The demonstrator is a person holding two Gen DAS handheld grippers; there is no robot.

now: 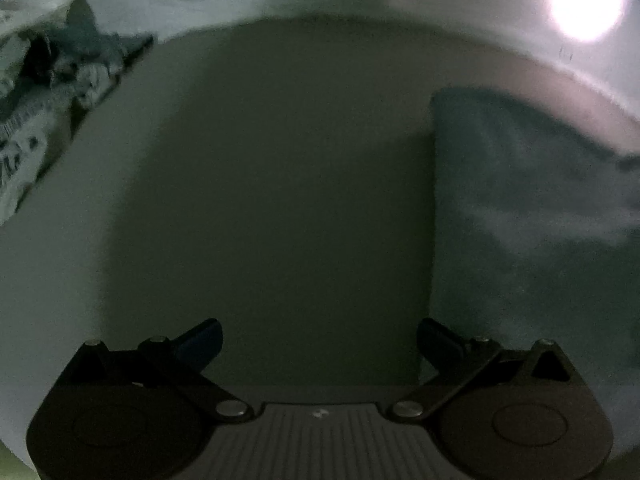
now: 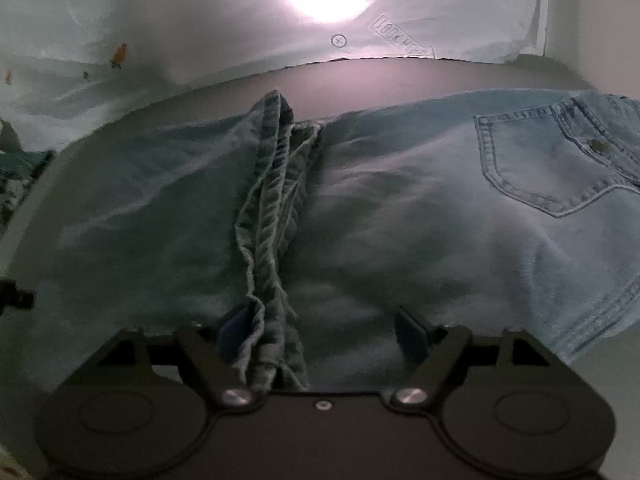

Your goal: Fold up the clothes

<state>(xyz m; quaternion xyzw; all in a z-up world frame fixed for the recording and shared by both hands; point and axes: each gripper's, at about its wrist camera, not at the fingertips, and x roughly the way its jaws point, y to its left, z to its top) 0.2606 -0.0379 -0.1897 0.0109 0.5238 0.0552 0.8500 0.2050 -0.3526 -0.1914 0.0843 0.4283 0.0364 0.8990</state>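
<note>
Denim fills the right wrist view: the right gripper [image 2: 320,332] stands with its jaws wide apart just above a pale blue denim garment [image 2: 380,208], and a bunched, stitched strip of the same cloth [image 2: 272,216] runs up from beside its left finger [image 2: 234,330] without being pinched, so nothing is held. The garment lies spread on a grey counter [image 2: 360,76], one layer laid over another, with a buttoned patch pocket [image 2: 548,164] facing up at the right. Beyond the counter hangs a white printed sheet [image 2: 120,20] with a strong glare on it. The left gripper [image 1: 320,340] is also open and empty, poised over bare counter, with the garment's straight folded edge [image 1: 434,208] just to its right. Far off at the left lies a heap of other patterned clothes [image 1: 36,100]. Judging by this, one fold seems made; the loose strip needs tucking, more folds may follow, and the heap is still waiting.
</note>
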